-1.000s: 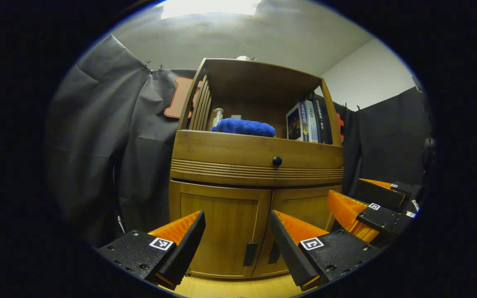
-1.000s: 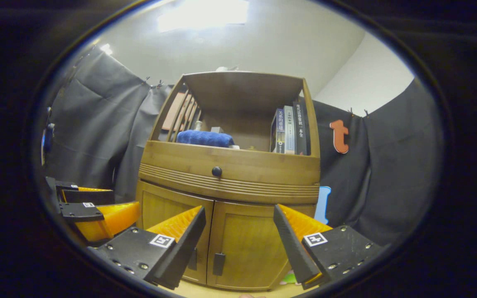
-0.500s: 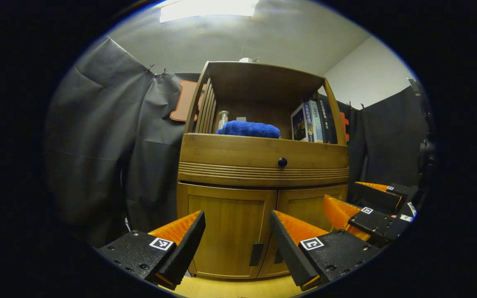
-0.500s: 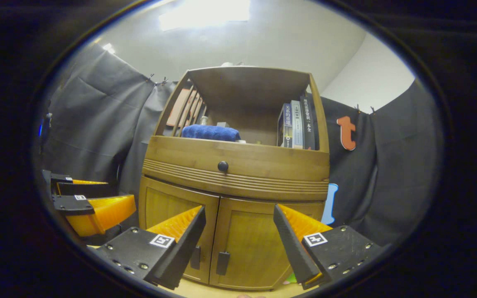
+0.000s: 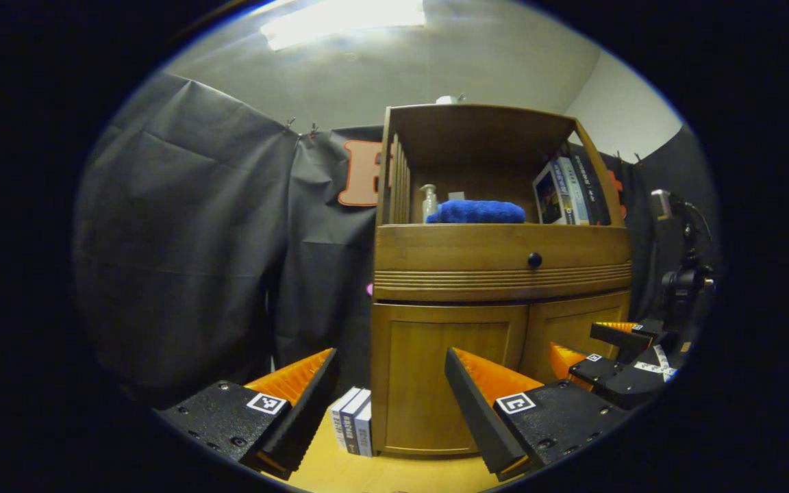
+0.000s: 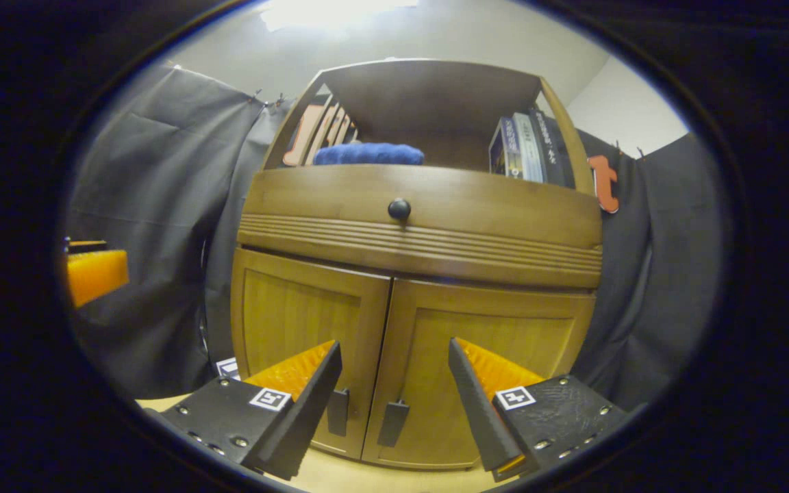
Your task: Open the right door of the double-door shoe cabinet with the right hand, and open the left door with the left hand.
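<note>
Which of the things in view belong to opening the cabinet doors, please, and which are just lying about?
Belongs to the job:
right door and its handle
left door and its handle
right gripper, open
left gripper, open

Just lying about:
blue towel
shelf books
drawer knob
pump bottle
books beside the cabinet

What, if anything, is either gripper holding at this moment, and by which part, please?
Nothing is held. The right gripper is open, short of the right door handle; the left gripper is open too, with both cabinet doors shut.
</note>
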A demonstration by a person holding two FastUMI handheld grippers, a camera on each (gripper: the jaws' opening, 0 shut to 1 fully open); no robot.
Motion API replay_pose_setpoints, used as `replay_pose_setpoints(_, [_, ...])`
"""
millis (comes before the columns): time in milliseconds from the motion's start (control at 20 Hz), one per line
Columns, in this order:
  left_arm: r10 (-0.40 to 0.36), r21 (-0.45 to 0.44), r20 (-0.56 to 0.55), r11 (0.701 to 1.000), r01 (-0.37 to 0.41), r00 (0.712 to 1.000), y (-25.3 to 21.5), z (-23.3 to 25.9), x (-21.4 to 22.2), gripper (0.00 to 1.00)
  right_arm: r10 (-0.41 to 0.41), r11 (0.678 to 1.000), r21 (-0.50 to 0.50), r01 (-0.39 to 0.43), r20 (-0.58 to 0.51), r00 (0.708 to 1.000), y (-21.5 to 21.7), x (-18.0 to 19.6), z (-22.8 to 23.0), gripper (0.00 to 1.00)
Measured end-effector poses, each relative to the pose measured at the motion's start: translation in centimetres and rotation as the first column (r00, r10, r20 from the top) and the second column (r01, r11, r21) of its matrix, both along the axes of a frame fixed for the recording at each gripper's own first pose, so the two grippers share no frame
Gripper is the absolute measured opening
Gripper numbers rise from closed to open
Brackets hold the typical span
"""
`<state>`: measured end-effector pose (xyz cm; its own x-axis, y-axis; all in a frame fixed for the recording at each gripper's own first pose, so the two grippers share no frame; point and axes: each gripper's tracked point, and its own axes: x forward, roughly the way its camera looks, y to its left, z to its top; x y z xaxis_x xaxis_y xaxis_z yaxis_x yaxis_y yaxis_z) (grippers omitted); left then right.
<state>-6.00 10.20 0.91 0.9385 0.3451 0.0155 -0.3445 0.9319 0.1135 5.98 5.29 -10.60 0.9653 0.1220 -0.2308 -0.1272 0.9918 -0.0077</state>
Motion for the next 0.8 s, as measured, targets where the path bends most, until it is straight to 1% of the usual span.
replay_pose_setpoints(50, [0.034, 0.005, -0.003, 0.999, -0.034, 0.999, 1.1, 0.1, -0.7, 0.95, 0.005, 1.000, -0.002, -0.005, -0.027, 1.000, 0.4, 0.5, -1.2, 0.95])
replay_pose_setpoints(100, [0.068, 0.009, -0.006, 0.998, -0.067, 0.998, 2.1, 0.1, -1.4, 0.95, -0.012, 1.000, -0.009, 0.011, -0.058, 0.998, 0.3, 0.9, -2.6, 0.95])
replay_pose_setpoints(200, [0.131, 0.017, -0.013, 0.991, -0.131, 0.991, 3.8, 0.2, -3.0, 0.95, -0.024, 1.000, -0.012, 0.023, -0.131, 0.991, 0.5, 1.5, -5.4, 0.77])
replay_pose_setpoints(250, [0.158, 0.020, -0.015, 0.987, -0.158, 0.987, 4.6, 0.2, -3.6, 0.95, -0.036, 0.999, -0.020, 0.033, -0.163, 0.986, 0.4, 1.7, -6.7, 0.77])
replay_pose_setpoints(300, [0.183, 0.023, -0.018, 0.983, -0.182, 0.983, 5.3, 0.2, -4.3, 0.92, -0.046, 0.999, -0.028, 0.041, -0.191, 0.981, 0.5, 1.9, -7.8, 0.80])
replay_pose_setpoints(400, [0.224, 0.025, -0.027, 0.974, -0.224, 0.974, 6.4, -0.1, -5.4, 0.92, -0.051, 0.999, -0.030, 0.045, -0.252, 0.966, 0.5, 2.8, -10.3, 0.80])
replay_pose_setpoints(450, [0.243, 0.027, -0.030, 0.970, -0.242, 0.970, 6.8, 0.0, -5.9, 0.92, -0.073, 0.997, -0.034, 0.067, -0.279, 0.957, 0.1, 3.2, -11.4, 0.80])
replay_pose_setpoints(500, [0.261, 0.029, -0.032, 0.965, -0.260, 0.965, 7.3, 0.0, -6.4, 0.92, -0.081, 0.997, -0.024, 0.078, -0.300, 0.950, -0.1, 3.4, -12.2, 0.65])
replay_pose_setpoints(600, [0.291, 0.037, -0.029, 0.956, -0.290, 0.956, 8.1, 0.2, -7.2, 0.92, -0.112, 0.994, -0.019, 0.112, -0.332, 0.937, -0.5, 3.8, -13.8, 0.63])
replay_pose_setpoints(700, [0.316, 0.049, -0.022, 0.948, -0.315, 0.948, 8.8, 0.5, -7.6, 0.92, -0.124, 0.992, -0.024, 0.124, -0.367, 0.922, -0.6, 3.9, -14.9, 0.61])
replay_pose_setpoints(800, [0.335, 0.058, -0.018, 0.941, -0.333, 0.942, 9.4, 0.6, -8.0, 0.92, -0.129, 0.991, -0.017, 0.132, -0.386, 0.913, -0.8, 3.8, -15.4, 0.48])
